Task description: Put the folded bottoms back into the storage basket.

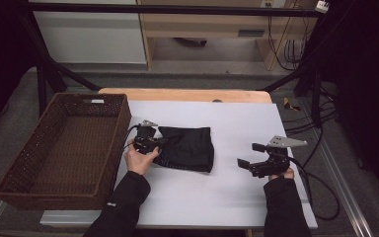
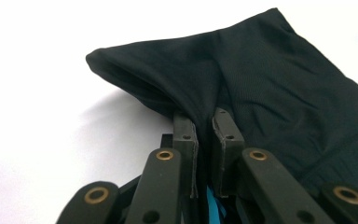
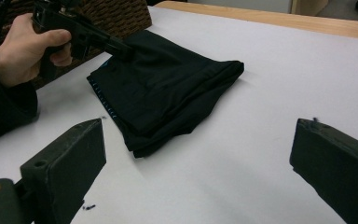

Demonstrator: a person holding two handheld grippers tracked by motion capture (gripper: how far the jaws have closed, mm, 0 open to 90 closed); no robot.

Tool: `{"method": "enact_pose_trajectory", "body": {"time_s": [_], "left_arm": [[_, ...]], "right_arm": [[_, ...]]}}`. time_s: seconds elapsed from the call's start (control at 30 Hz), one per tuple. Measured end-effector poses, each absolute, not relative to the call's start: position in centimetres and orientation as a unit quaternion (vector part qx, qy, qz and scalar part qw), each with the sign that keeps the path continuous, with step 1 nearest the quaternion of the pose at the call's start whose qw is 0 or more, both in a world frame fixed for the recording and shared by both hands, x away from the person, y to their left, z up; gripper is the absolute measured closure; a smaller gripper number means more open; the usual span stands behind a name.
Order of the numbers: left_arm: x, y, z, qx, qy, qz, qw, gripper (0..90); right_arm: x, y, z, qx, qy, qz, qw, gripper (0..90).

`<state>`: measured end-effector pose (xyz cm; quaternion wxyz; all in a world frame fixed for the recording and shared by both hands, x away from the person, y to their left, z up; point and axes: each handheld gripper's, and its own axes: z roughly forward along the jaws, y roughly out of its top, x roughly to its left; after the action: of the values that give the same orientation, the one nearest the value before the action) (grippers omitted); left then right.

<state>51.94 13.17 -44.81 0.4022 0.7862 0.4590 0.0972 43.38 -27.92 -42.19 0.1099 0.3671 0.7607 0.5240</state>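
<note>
High view: folded black garment [image 1: 186,147] lay mid-left on the white surface [image 1: 227,197], just right of the wicker basket [image 1: 64,148]. Left tool [image 1: 159,142] was at the garment's left edge, clenched on the cloth. Right tool [image 1: 250,155] sat well apart to the right, jaws spread, nothing in them. Likely next step was lifting the garment into the basket; with only one edge pinched, the fold could fall open and drag over the basket rim

Left gripper view: left tool [image 2: 205,126] had its jaws pinched together on a raised ridge of black garment [image 2: 261,84], the edge pulled up off the surface [image 2: 37,116]. Grip looked thin, only a bit of cloth between the pads, hard to tell how many layers were caught. If just the top layer, the lower layers would stay down or peel away and the stack would unfold; smooth fabric could also slip out on a quick pull

Right gripper view: right tool [image 3: 198,163] was released, wide open, short of the garment [image 3: 168,93], whose near corner was unsupported. Left tool [image 3: 123,49] and hand [image 3: 23,49] held the far edge by the basket [image 3: 121,14]. With no second grip, the garment would hang and swing
</note>
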Motion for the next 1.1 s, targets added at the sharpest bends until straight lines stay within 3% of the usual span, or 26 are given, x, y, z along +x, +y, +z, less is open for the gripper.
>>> {"method": "enact_pose_trajectory", "body": {"time_s": [1.1], "left_arm": [[51.3,10.9,-40.0,0.794,0.429,0.108,0.417,82.7]], "right_arm": [[43.3,-28.0,-42.1,0.368,0.758,0.526,0.111,3.7]]}}
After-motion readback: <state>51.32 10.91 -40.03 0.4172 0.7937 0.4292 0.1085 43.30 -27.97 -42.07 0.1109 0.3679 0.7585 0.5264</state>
